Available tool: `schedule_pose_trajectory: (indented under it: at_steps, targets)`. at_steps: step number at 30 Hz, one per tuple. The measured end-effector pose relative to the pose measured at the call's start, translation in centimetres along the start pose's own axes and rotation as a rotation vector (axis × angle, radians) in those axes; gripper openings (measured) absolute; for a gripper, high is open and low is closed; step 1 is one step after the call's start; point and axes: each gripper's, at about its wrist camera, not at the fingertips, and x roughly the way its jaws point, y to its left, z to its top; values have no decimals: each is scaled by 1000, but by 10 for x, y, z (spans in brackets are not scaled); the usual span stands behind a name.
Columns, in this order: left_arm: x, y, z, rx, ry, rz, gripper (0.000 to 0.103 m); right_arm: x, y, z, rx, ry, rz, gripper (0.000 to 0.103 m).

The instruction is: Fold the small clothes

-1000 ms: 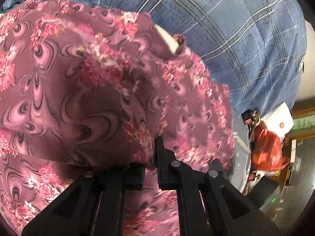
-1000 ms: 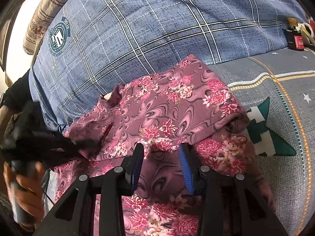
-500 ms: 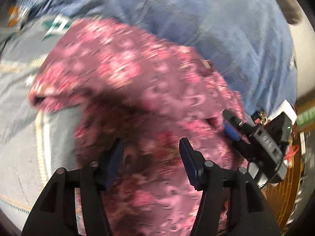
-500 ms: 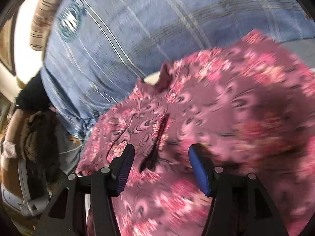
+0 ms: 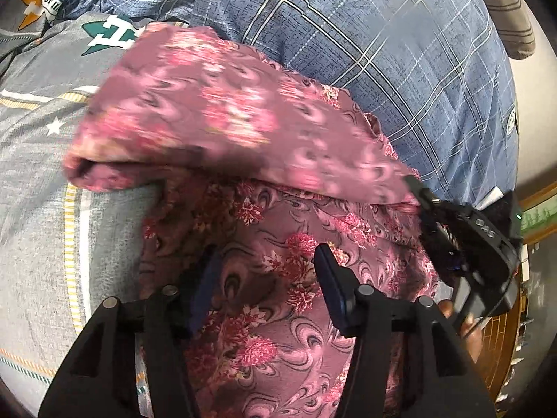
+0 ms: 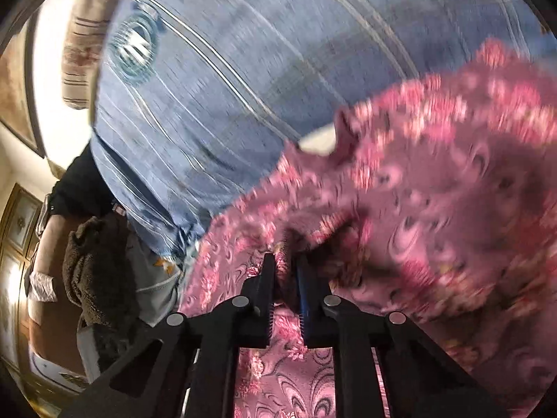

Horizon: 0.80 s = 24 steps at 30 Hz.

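Your floral garment [image 5: 278, 160] is of thin, soft knit in dusty mauve, printed with pink flowers and dark swirls. It lies on the grey bedsheet [image 5: 38, 181], just beside the blue checked quilt [image 5: 400, 35] that bulges at the far side. Its upper layer is folded over the lower one, and the rolled fold edge points to the left; the long axis of the fold runs left to right.

Your left gripper [image 5: 266, 278] stands half wide above the lower layer and holds nothing. A second ago it was pinching this cloth; now it has let go.

Your right gripper [image 6: 285, 275] has just been closing, and its narrow jaws now pinch a bunch of the garment's edge [image 6: 283, 244]. A second ago they stood apart over flat cloth.
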Motion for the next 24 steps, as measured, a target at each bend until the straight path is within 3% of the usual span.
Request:
schedule_pose_trajectory:
  at_steps: [5, 10, 16, 20, 21, 24]
  targets:
    - [0, 0, 1, -20, -8, 1, 54, -42, -13, 26, -38, -98, -63, 10]
    - [1, 0, 3, -32, -6, 7, 54, -82, -56, 46, -11, -180, -159, 10]
    - [3, 1, 5, -39, 2, 16, 54, -104, -107, 48, 38, -197, -270, 9]
    - [2, -1, 5, -31, 0, 26, 54, -108, -133, 47, 146, -156, -196, 19]
    - [3, -2, 6, -30, 1, 30, 54, -106, -140, 48, 191, -139, -145, 27]
    - [5, -5, 10, -33, 7, 37, 54, -97, -142, 49, 217, -98, -117, 31]
